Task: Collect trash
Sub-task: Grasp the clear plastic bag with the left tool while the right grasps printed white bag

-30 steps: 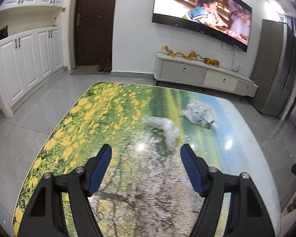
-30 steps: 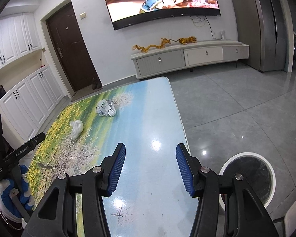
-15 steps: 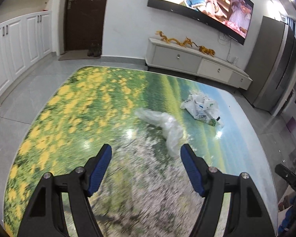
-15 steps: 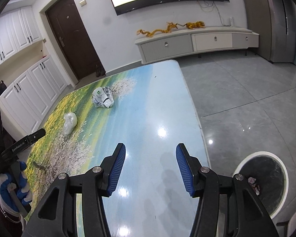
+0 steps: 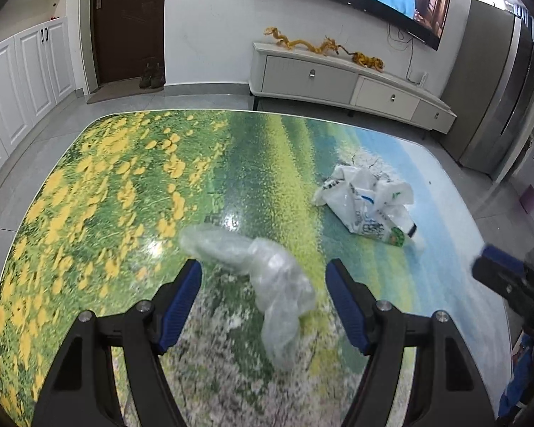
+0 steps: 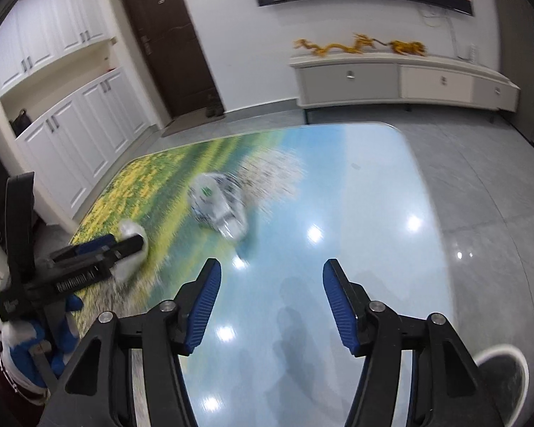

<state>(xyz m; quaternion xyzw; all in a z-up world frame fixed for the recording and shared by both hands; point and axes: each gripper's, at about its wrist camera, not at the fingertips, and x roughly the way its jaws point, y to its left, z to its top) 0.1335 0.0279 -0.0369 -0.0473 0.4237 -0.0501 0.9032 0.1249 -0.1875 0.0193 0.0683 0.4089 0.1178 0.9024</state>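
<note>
1. Clear crumpled plastic wrap (image 5: 267, 277) lies on the table (image 5: 124, 185) at lower centre of the left wrist view, just ahead of and between the spread fingers of the left gripper (image 5: 263, 291), untouched.
2. White printed bag (image 6: 219, 208) sits left of centre in the right wrist view, well beyond the right gripper (image 6: 270, 302); its empty jaws have just been opening.
3. Round bin (image 6: 505, 377) shows at lower right, contents unclear.
4. Both pieces look nearer than a second ago.

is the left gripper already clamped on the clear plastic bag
No: the left gripper stands open, its blue pads on either side of the clear plastic bag without pressing it.
</note>
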